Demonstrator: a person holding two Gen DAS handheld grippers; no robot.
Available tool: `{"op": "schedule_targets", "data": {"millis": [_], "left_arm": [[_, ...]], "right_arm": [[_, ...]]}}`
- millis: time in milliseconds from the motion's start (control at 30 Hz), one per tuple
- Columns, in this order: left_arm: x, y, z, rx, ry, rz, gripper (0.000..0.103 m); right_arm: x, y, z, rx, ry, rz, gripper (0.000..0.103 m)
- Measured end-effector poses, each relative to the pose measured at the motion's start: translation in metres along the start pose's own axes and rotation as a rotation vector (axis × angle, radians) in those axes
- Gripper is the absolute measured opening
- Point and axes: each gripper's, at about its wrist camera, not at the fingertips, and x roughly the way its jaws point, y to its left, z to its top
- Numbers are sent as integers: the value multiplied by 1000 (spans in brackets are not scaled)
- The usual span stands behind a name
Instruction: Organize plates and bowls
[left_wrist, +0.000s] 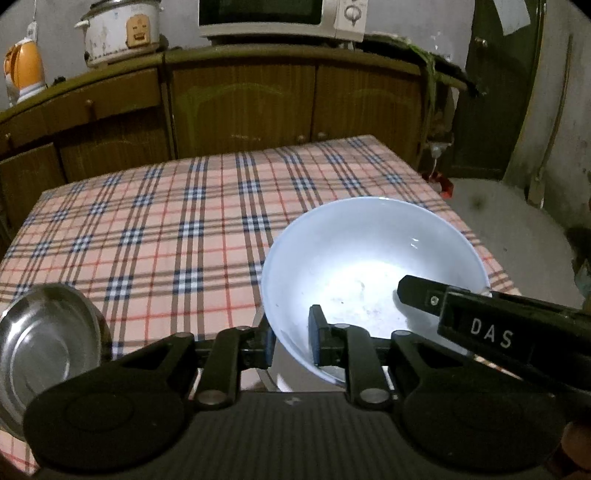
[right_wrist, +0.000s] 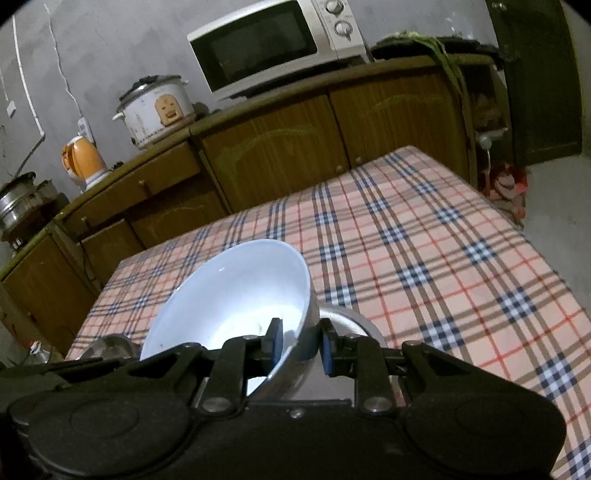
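Claws (left_wrist: 291, 338) on bowl (left_wrist: 369, 258), steel dish (left_wrist: 48, 339) beside

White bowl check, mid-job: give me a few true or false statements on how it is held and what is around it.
1. Both grippers grip the white bowl. True: the left gripper and the right gripper each clamp its rim.
2. The white bowl holds food. False: it looks empty.
3. A steel bowl sits near the table's close left edge. True.
4. The tablecloth is plain white. False: it is pink plaid.
5. A microwave stands on the cabinet behind the table. True.
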Motion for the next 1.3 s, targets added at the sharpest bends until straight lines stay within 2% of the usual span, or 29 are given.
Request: {"op": "schedule_targets", "data": {"millis": [400,867,1300], "left_arm": [[28,2,-17,4,65,-9,20],[49,-6,-23,40,78,-19,23],[52,-3,-25,2,67,-60,33]], "right_arm": [[27,-15,-22,31,61,-15,28],[46,-27,-31,48,88,-47,28],[51,-27,-31,35,92,-52,27]]}}
